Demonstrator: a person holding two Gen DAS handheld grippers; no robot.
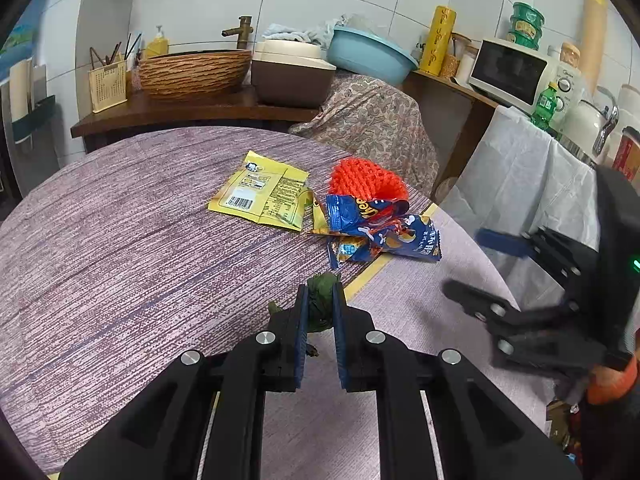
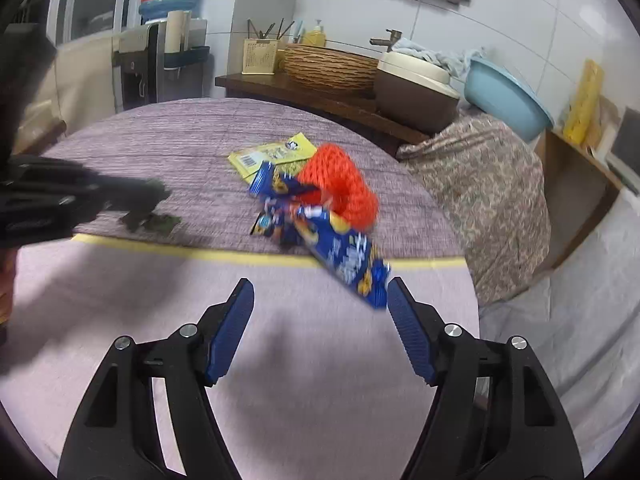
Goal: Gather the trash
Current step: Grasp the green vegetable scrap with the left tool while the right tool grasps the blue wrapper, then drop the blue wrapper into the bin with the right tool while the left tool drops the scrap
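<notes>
— Where's the trash?

— Centre of both frames on my round counter (image 1: 120,240): a yellow wrapper (image 1: 262,196), an orange net (image 1: 366,178) and crumpled blue snack bags (image 1: 380,232), bunched together by a yellow tape line (image 2: 180,250).

— And the grippers?

— My left gripper (image 1: 320,312), bottom centre of its view, is clamped on a dark green scrap (image 1: 322,300). My right gripper (image 2: 320,312) stands wide apart, empty, its right fingertip just beside a blue bag's corner.
</notes>
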